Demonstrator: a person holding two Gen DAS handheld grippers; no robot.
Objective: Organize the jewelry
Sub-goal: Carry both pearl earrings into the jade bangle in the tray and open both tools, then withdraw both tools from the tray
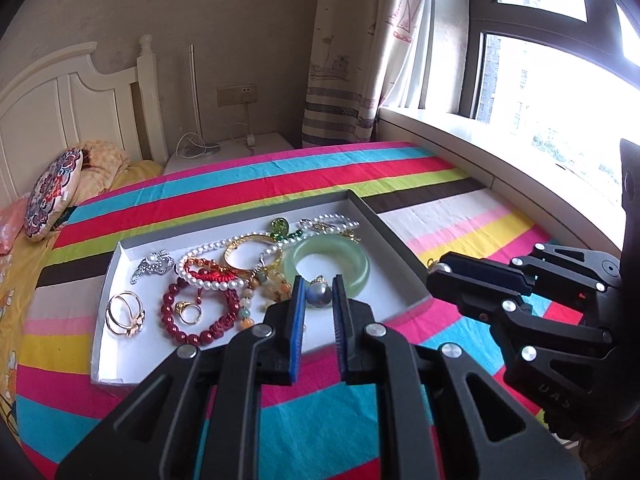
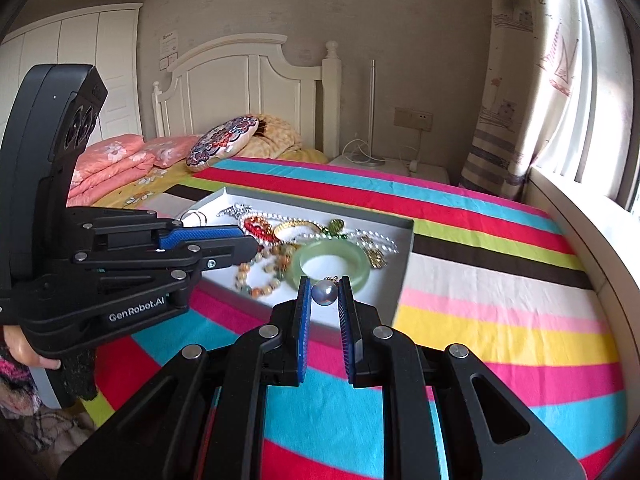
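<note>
Pearl-grey and capped in gold, a round pendant (image 1: pixel 319 295) sits pinched between the blue pads of the left claw (image 1: pixel 318 281), which is closed on it just above the near edge of a shallow white tray (image 1: pixel 132 346). The right claw (image 2: pixel 324 281) is clamped in the same way on a second pearl pendant (image 2: pixel 324 292), seen from its own camera over the tray's near corner. From the left wrist view the right claw comes in from the right, beside the tray's right wall, but its grip is side-on there, and I cannot tell whether the two pearls are joined or separate pieces. The tray lies on a striped bedspread (image 1: pixel 320 412) of pink, cyan, red, lime and yellow bands. Inside it the rest of the jewelry is heaped together: a pale green jade bangle (image 1: pixel 356 266) at the right, a gold bangle (image 1: pixel 240 246) beside it, a white pearl strand (image 1: pixel 208 248) looped over a red cord piece, a dark red bead bracelet (image 1: pixel 170 316) nearer the front, and a silver brooch (image 1: pixel 154 266) towards the left wall. A white headboard (image 2: pixel 248 76) stands behind the bed.
</note>
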